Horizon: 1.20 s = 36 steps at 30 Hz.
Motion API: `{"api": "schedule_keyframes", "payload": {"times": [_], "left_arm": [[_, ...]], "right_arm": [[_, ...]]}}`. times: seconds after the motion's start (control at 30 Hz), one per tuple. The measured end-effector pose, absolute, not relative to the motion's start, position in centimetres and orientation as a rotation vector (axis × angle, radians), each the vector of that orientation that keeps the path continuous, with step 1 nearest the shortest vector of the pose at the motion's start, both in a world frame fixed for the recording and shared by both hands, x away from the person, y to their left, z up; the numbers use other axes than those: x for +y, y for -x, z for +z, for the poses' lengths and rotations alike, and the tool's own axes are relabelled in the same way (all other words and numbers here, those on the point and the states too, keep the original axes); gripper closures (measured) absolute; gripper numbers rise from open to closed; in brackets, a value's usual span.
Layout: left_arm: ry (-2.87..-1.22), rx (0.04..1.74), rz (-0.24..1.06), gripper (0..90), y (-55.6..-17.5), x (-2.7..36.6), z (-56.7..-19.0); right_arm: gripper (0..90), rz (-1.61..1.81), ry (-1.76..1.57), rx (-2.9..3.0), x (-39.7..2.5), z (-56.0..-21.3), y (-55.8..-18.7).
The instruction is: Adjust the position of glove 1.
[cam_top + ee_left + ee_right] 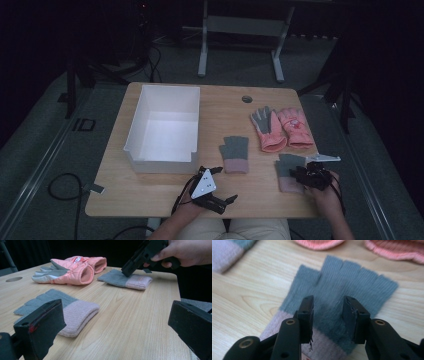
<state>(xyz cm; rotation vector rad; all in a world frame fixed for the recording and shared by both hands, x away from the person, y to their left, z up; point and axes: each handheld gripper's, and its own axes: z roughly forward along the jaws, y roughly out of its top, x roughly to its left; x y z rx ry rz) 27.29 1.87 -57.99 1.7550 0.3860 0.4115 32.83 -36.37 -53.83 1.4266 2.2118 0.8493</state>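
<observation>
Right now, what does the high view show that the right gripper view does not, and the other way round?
The high view alone takes in the white bin on the table's left half, the left gripper near the front edge with its jaws apart, and the whole wooden table. The right gripper view alone gives the close detail: the right gripper has its jaws parted and pressed onto the grey knit of the grey and pink fingerless glove, not yet closed on it. Both share that glove, the second fingerless glove and the cuffs of the pink padded gloves.
</observation>
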Motion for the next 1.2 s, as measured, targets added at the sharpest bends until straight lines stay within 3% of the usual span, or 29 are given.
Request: {"api": "schedule_keyframes", "payload": {"times": [0.1, 0.23, 0.33, 0.53, 0.83, 1.2], "left_arm": [[-1.755, 0.385, 0.411, 0.2, -27.3, 1.9, -58.0], [-1.755, 0.384, 0.411, 0.1, -27.3, 1.9, -58.0], [-1.757, 0.387, 0.409, 0.1, -27.3, 1.8, -58.0], [-1.758, 0.387, 0.409, 0.2, -27.3, 1.9, -58.0], [-1.757, 0.384, 0.409, 0.1, -27.3, 1.9, -58.0], [-1.756, 0.383, 0.413, 0.2, -27.3, 1.9, -58.0]], "right_arm": [[65.5, 0.814, -1.429, 2.204, -36.1, -54.8, -32.8], [80.4, 0.790, -1.440, 2.161, -35.8, -54.9, -32.7], [84.2, 0.773, -1.453, 2.144, -35.6, -54.8, -32.7], [85.5, 0.778, -1.457, 2.103, -35.4, -53.6, -32.2], [85.5, 0.873, -1.422, 2.035, -34.2, -48.6, -32.1], [85.5, 0.958, -1.288, 2.042, -29.6, -44.9, -34.1]]}}
